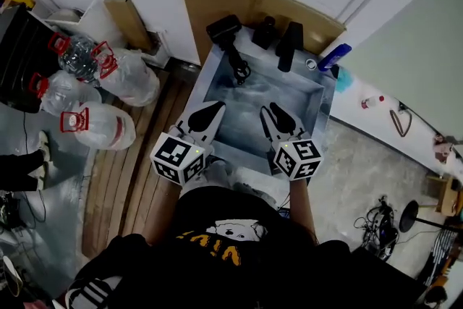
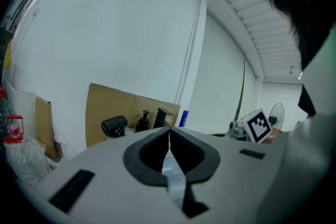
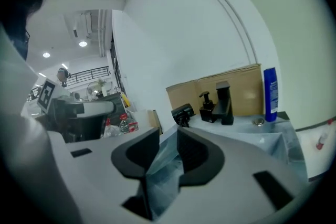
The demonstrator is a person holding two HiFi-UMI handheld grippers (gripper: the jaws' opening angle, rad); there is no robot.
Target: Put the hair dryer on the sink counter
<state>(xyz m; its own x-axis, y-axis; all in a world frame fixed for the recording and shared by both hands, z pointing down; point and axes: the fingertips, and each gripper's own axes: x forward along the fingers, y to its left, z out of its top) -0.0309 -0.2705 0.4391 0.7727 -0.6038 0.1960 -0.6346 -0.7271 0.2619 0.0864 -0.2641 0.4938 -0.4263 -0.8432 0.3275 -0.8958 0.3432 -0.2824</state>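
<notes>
- Looks like the placing part is basically done. The hair dryer [image 1: 224, 30] sits on the back ledge of the sink tabletop [image 1: 312, 76], well ahead of both claws on the far side of the basin [image 1: 268, 94].
- Its cord [image 1: 239, 69] hangs off the ledge and into the basin, between the dryer and the claws.
- Left claw [image 1: 215, 109]: jaws pressed together at the tips, nothing in them. From its own view the dryer [image 2: 114, 126] is ahead and off to its left, well apart.
- Right claw [image 1: 270, 110]: jaws a little apart with only a narrow gap, and nothing pinched there either. From its view the dryer [image 3: 182, 112] is nearly straight ahead, with the soap pump [image 3: 205, 107] and black faucet [image 3: 224, 102] ahead to its right.
- Both claws hover at the near edge of the sink, close to the person and touching nothing.
- My read is that this is the back-off step after the drop.
- Next move doesn't call for much: keep both claws clear of that dangling cord so the dryer doesn't get dragged off the ledge, then just park them.
</notes>
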